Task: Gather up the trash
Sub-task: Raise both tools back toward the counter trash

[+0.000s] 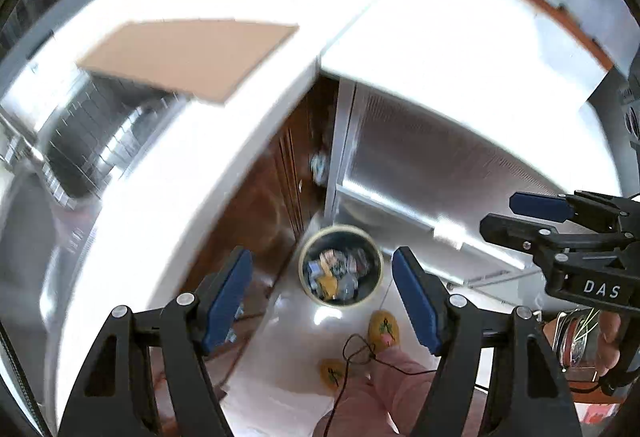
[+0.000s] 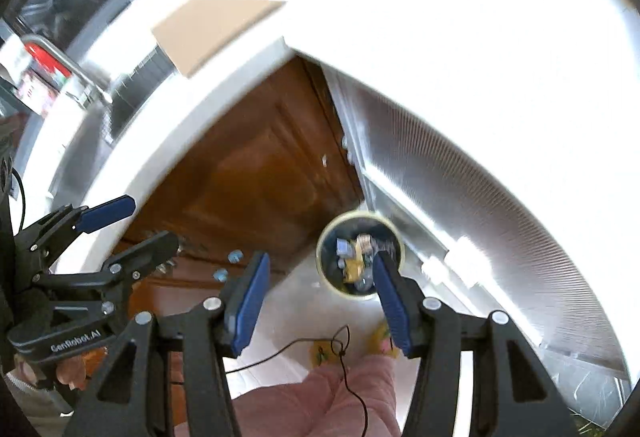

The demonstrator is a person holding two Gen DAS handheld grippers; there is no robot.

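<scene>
While both views look steeply down past the white counter [image 1: 224,165], the trash bin [image 1: 340,265] stands on the pale floor below its edge, just beside the brown cabinet door [image 2: 256,173]. The bin holds mixed scraps, yellow and blue among them. Left gripper [image 1: 322,301]: jaws spread apart, nothing between the blue pads. Right gripper [image 2: 320,303]: jaws parted, nothing gripped; the bin shows between them, far below. A brown cardboard sheet [image 1: 188,57] lies on the counter above the bin. Yellow slippers [image 1: 383,329] and a pink-clad leg [image 2: 340,393] show on the near side of the bin.
</scene>
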